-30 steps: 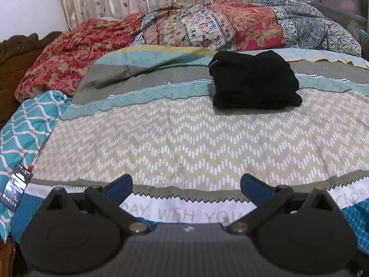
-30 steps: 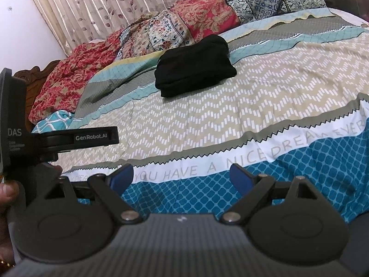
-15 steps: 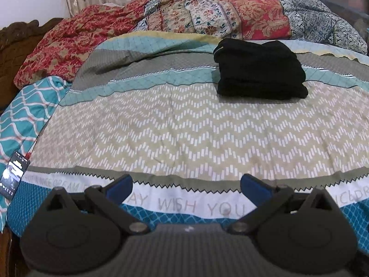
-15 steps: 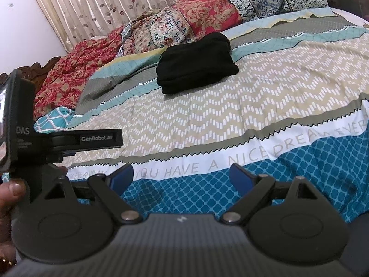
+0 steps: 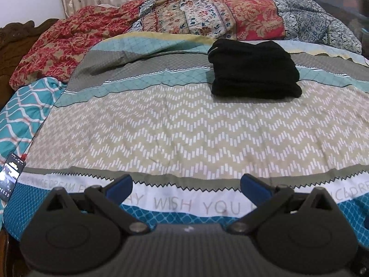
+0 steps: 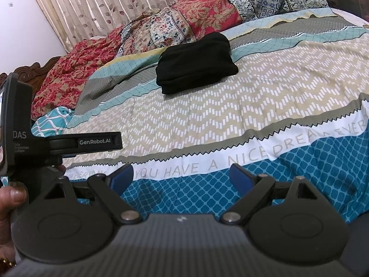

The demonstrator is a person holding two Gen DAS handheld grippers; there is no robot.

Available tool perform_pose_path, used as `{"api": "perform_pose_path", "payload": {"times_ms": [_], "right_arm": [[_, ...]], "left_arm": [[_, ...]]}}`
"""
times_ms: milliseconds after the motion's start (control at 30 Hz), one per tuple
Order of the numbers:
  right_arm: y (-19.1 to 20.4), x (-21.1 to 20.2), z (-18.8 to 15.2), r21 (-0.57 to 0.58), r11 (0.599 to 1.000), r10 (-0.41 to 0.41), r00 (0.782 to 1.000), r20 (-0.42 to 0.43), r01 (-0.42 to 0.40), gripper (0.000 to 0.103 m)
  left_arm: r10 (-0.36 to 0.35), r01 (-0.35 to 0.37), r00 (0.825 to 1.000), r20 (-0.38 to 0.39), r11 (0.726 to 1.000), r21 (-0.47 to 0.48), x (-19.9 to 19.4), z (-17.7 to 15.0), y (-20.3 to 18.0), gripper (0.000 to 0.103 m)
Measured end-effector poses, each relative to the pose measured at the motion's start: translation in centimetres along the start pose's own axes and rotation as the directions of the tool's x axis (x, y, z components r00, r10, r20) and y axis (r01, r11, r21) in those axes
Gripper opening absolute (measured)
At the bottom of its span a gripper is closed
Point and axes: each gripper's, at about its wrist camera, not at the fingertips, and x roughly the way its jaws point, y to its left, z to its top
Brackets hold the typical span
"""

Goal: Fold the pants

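Observation:
The black pants (image 5: 254, 70) lie folded into a compact stack on the patterned bedspread (image 5: 184, 127), far from both grippers. They also show in the right wrist view (image 6: 196, 63). My left gripper (image 5: 186, 185) is open and empty, held over the near edge of the bed. My right gripper (image 6: 182, 175) is open and empty, also over the near edge. The left gripper's body (image 6: 60, 143) shows at the left of the right wrist view, held by a hand (image 6: 9, 198).
A rumpled floral quilt (image 5: 184, 18) lies along the far side of the bed under a curtain (image 6: 115, 2). A phone (image 5: 10, 179) rests at the bed's left edge. A carved wooden headboard (image 5: 16, 30) stands at the left.
Both grippers have drawn back and risen slightly from the bed, so the folded pants look farther away. Both stay open and empty.

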Motion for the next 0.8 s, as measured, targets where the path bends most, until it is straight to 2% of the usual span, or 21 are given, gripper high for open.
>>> {"api": "perform_pose_path", "payload": {"times_ms": [467,567,800], "right_arm": [[-0.1,-0.5,0.2,-0.005,1.000,-0.009,1.000,0.010,0.009,0.092],[-0.3,-0.6,0.1,0.002,1.000,-0.010,1.000,0.013,0.010,0.092],[-0.8,-0.5,0.0,0.027,1.000,-0.005,1.000,0.004,0.005,0.092]], "left_arm": [[-0.043,0.043,0.999,-0.022,0.999,0.026,-0.1,0.2,-1.2,0.103],[-0.031,0.032,0.999,-0.017,0.999,0.041,-0.2,0.1,-1.6,0.103],[0.048,-0.050,0.998,0.030,0.996,0.075,-0.5,0.2,-2.0,0.103]]}}
